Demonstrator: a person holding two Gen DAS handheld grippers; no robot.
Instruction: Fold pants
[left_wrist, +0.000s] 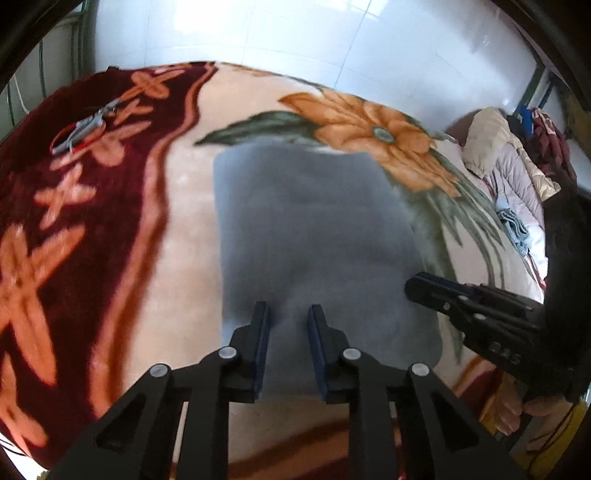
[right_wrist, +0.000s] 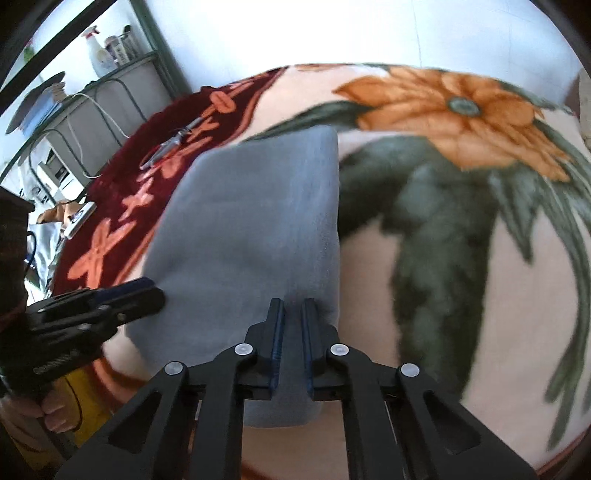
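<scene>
The grey-blue pants lie folded into a compact rectangle on a floral blanket. My left gripper hovers over the near edge of the pants, its jaws apart with nothing between them. My right gripper is over the near right corner of the pants, its jaws a narrow gap apart with no cloth clamped. The right gripper also shows in the left wrist view at the pants' right edge. The left gripper shows in the right wrist view at the pants' left edge.
Scissors lie on the dark red border of the blanket, far left. A pile of jackets and clothes sits at the far right. A metal shelf with bottles stands beyond the bed. White tiled floor lies behind.
</scene>
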